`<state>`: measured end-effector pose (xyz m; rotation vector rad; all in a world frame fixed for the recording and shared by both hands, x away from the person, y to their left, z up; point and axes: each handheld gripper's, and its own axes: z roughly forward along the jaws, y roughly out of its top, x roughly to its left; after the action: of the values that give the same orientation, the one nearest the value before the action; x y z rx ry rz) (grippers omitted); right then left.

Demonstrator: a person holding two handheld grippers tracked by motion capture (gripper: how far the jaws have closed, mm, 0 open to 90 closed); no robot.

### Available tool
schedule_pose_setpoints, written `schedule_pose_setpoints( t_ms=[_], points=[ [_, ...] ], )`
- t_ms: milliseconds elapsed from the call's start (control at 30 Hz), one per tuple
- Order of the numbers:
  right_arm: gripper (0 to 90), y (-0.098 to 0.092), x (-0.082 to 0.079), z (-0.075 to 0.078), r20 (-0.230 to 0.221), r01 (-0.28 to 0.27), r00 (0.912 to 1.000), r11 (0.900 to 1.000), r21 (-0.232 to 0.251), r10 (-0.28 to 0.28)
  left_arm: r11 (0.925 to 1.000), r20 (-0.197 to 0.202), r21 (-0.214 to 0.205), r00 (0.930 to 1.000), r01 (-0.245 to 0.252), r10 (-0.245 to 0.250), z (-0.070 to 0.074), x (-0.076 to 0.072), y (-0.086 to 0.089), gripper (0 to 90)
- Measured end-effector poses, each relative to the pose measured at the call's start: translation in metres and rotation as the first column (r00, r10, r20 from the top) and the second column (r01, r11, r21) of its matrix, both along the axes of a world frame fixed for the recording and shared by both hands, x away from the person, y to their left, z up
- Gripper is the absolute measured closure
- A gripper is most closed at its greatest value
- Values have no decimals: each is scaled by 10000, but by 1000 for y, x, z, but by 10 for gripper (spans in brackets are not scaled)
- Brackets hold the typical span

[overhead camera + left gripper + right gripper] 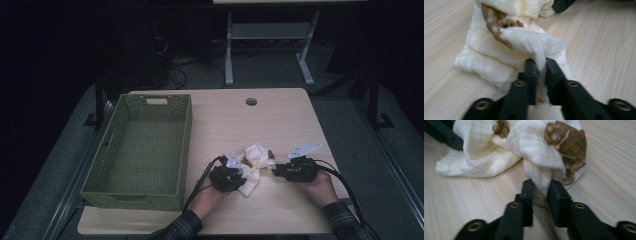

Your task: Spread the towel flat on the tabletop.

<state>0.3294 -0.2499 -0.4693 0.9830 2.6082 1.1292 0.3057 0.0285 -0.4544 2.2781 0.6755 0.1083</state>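
A crumpled cream cloth (254, 162) with brown patches lies on the tabletop (280, 120) just right of the green basket (140, 150). The left tongs (540, 65) are pinched on a fold at the cloth's near-left end, the right tongs (541, 186) on a fold at its right end. The cloth runs between them, so both hands are equally near; judging by this, spreading or lifting it comes next.
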Motion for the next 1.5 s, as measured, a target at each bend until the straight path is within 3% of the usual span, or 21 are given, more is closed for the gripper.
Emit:
schedule_pose_setpoints(
  t_ms=[133, 267, 300, 467, 733, 833, 933, 1033, 1167, 1300, 1400, 1500],
  points=[
    [829, -6, 0, 6, 139, 93, 9999, 10000, 8, -93, 9991, 23, -408, 10000, -68, 69, 12, 3, 8, 865],
    [835, -17, 0, 15, 543, 244, 9982, 9997, 70, -247, 9928, 85, -1086, 9986, -503, 515, 24, 4, 19, 866],
    [835, -20, -1, 17, 553, 385, 9977, 9992, 112, -391, 9926, 210, -1060, 9979, -591, 616, 26, 5, 22, 866],
    [840, -39, 2, 25, 768, 800, 9936, 9958, 438, -832, 9807, 326, -1552, 9915, -1193, 1258, 36, 7, 27, 866],
    [849, -61, 2, 50, 1451, 1127, 9815, 9895, 900, -1250, 9624, 561, -2345, 9864, -1373, 1544, 58, 9, 28, 868],
    [849, -64, 6, 55, 1563, 1240, 9783, 9889, 822, -1357, 9607, 686, -2319, 9826, -1528, 1729, 63, 14, 26, 867],
    [849, -65, 16, 48, 1530, 1346, 9781, 9896, 516, -1410, 9602, 676, -2154, 9782, -1779, 1964, 58, 23, 22, 867],
    [848, -65, 27, 40, 1352, 1506, 9789, 9882, 285, -1531, 9633, 799, -1651, 9707, -2114, 2268, 48, 34, 19, 866],
    [847, -64, 43, 30, 1073, 1660, 9802, 9860, 140, -1666, 9513, 629, -1522, 9579, -2681, 2800, 34, 50, 17, 866],
    [821, -62, 54, 22, 914, 1759, 9802, 9844, 61, -1757, 9461, 474, -1295, 9512, -2969, 3050, 20, 59, 17, 831],
    [699, -61, 54, 19, 853, 1833, 9795, 9831, 3, -1826, 9466, 246, -1238, 9527, -2977, 3028, 16, 59, 19, 759],
    [641, -61, 49, 23, 1013, 1756, 9791, 9844, 138, -1761, 9513, 368, -1303, 9574, -2794, 2862, 21, 53, 20, 685]
  ],
)
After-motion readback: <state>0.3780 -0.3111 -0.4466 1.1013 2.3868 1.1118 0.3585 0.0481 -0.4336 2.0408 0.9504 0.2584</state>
